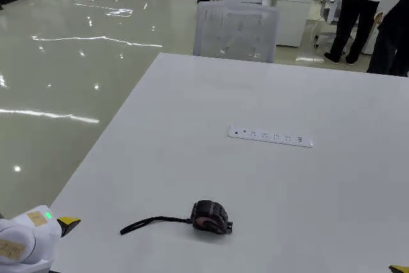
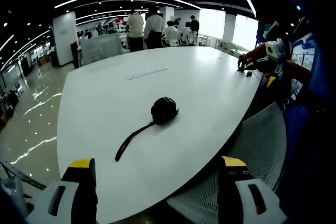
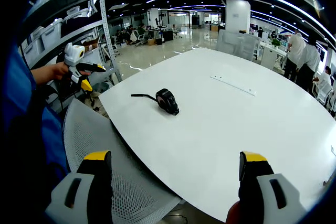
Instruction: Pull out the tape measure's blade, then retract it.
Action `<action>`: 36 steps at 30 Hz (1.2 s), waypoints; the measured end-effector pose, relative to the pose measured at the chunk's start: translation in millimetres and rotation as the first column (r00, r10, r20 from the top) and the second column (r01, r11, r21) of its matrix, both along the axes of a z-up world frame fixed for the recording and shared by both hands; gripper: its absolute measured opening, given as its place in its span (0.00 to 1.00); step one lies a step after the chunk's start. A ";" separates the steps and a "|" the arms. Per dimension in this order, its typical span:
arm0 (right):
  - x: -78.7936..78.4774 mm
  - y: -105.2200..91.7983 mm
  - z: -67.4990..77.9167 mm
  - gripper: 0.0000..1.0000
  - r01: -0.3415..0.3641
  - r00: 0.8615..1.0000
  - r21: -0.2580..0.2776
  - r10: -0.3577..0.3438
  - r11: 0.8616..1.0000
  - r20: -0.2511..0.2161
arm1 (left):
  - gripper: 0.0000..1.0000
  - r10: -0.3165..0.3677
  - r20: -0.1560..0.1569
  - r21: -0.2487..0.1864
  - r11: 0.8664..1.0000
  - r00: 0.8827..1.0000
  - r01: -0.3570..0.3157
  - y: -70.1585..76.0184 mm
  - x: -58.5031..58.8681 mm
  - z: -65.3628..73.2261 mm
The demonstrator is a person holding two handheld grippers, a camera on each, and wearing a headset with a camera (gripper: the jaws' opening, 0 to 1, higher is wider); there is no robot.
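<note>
I've got the left gripper [image 2: 157, 163] and right gripper [image 3: 175, 156] both wide open, holding nothing, off the table [image 1: 268, 87] edge, probably lining up. The tape measure [image 1: 209, 216] lies near the front edge with its blade not yet pulled.

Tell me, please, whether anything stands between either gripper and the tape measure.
Nothing visible does. The tape measure lies on bare table ahead of the open left gripper and right gripper; a mesh chair at the near edge seems lower than the tabletop, and the power strip lies beyond.
</note>
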State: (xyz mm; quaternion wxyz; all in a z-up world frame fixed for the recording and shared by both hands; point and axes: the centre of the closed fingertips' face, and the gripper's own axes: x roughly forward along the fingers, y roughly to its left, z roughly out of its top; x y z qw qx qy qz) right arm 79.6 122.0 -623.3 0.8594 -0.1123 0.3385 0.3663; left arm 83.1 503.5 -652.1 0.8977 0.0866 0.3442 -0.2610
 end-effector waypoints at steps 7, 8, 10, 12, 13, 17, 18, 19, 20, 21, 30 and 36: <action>9.7 1.2 -8.7 0.96 -0.025 1.000 -0.005 0.025 1.000 -0.012 | 0.91 -0.016 -0.015 0.003 1.000 1.000 0.016 -7.4 8.7 -8.0; 11.5 2.0 -10.5 0.96 -0.029 0.999 -0.005 0.029 1.000 -0.014 | 0.91 -0.021 -0.020 0.008 1.000 1.000 0.021 -7.7 10.8 -11.0; 14.3 3.4 -13.2 0.95 -0.031 0.999 -0.005 0.031 1.000 -0.019 | 0.91 -0.028 -0.022 0.015 0.999 0.999 0.028 -8.1 14.8 -14.2; 15.6 5.0 -15.2 0.94 -0.038 0.999 -0.004 0.038 0.999 -0.021 | 0.90 -0.034 -0.025 0.015 0.999 0.999 0.034 -10.1 17.4 -14.7; 17.2 6.5 -16.8 0.94 -0.039 0.999 -0.003 0.039 0.999 -0.025 | 0.90 -0.037 -0.027 0.019 0.999 0.999 0.038 -11.0 19.6 -15.6; 22.7 11.2 -23.7 0.93 -0.052 0.998 -0.002 0.052 0.999 -0.034 | 0.90 -0.058 -0.032 0.023 0.998 0.998 0.058 -14.6 25.8 -18.4; 23.9 12.8 -26.7 0.93 -0.062 0.997 -0.008 0.061 0.998 -0.039 | 0.90 -0.065 -0.033 0.030 0.997 0.997 0.066 -14.5 28.9 -20.9; 24.7 13.9 -28.4 0.92 -0.069 0.997 -0.013 0.068 0.998 -0.041 | 0.89 -0.069 -0.033 0.034 0.997 0.997 0.070 -14.5 30.8 -22.2; 26.7 15.3 -30.9 0.92 -0.074 0.996 -0.017 0.073 0.997 -0.043 | 0.89 -0.074 -0.035 0.035 0.997 0.997 0.076 -15.7 33.6 -23.4; 28.3 16.3 -32.8 0.91 -0.078 0.996 -0.017 0.078 0.997 -0.044 | 0.89 -0.077 -0.037 0.033 0.996 0.996 0.078 -16.6 35.7 -24.4; 44.1 25.8 -42.2 0.90 -0.106 0.993 -0.027 0.104 0.994 -0.053 | 0.88 -0.124 -0.045 0.035 0.991 0.991 0.126 -29.6 52.9 -32.2; 47.9 31.2 -48.3 0.89 -0.132 0.989 -0.033 0.130 0.991 -0.065 | 0.87 -0.153 -0.047 0.043 0.987 0.987 0.155 -36.0 63.1 -38.5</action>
